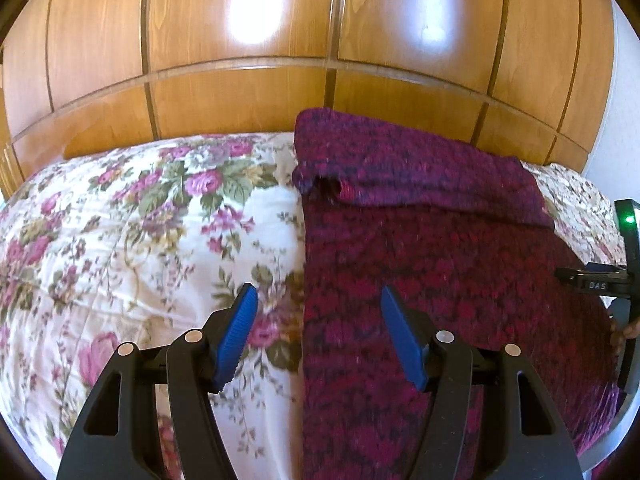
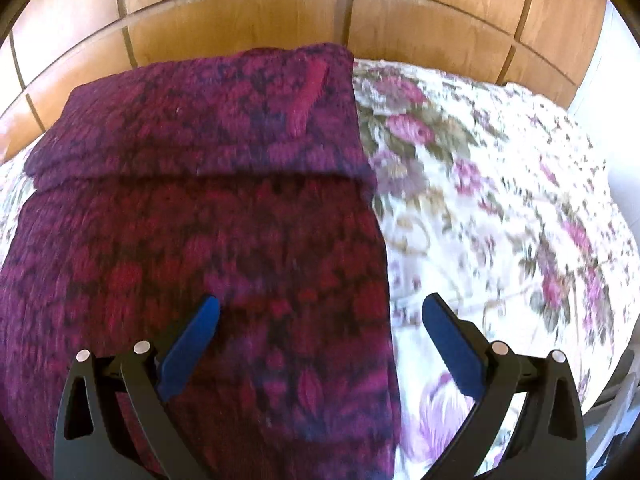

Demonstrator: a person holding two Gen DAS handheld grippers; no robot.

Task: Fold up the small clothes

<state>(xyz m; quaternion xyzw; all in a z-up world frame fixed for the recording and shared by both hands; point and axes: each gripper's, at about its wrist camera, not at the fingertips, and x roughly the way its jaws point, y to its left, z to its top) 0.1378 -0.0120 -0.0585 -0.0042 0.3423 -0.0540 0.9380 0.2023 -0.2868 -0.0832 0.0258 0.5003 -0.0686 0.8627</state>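
The near end of the dark red and purple knitted garment [image 1: 440, 264] is cut off by the lower edge in both wrist views. The white quilted bedspread with pink roses [image 2: 500, 216] is smeared by motion blur in the right wrist view, and part of it is hidden under the garment. Only a sliver of the right gripper's black body [image 1: 624, 272] is seen at the left view's edge.

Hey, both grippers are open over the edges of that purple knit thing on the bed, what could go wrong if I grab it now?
1. The left gripper straddles the knit garment edge and the floral bedspread, so it may pinch the bedspread too.
2. The right gripper straddles the opposite edge, with the same risk.
3. The far end is already folded over; uneven lifting could undo that fold.
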